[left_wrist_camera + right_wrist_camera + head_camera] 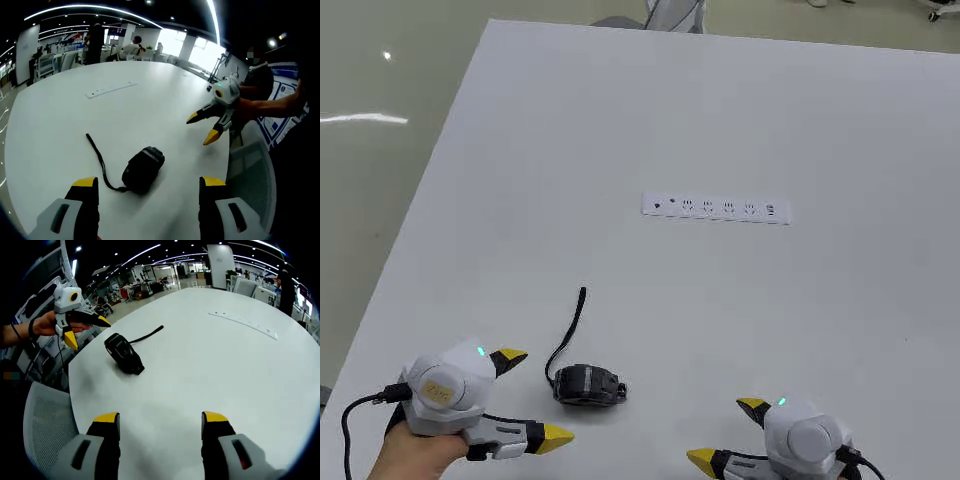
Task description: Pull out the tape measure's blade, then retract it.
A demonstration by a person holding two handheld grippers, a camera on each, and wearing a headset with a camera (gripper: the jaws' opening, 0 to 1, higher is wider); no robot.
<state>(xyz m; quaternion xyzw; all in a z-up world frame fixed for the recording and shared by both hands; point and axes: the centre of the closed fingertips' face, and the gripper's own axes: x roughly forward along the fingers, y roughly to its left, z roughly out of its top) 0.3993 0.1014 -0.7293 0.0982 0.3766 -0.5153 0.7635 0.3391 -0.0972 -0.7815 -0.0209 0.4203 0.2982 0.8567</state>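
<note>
Tape measure (pixel 588 385): between the grippers, strap (pixel 570 330) pointing away from the person
Nearer: left gripper (pixel 535 395), just beside it; right gripper (pixel 726 432) farther off
Jaws: both spread, holding nothing

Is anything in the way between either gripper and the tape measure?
Nothing visible. The tape measure lies on bare table between the open left gripper and right gripper. Only its own strap trails off on the left gripper's side, and the power strip lies well beyond.
</note>
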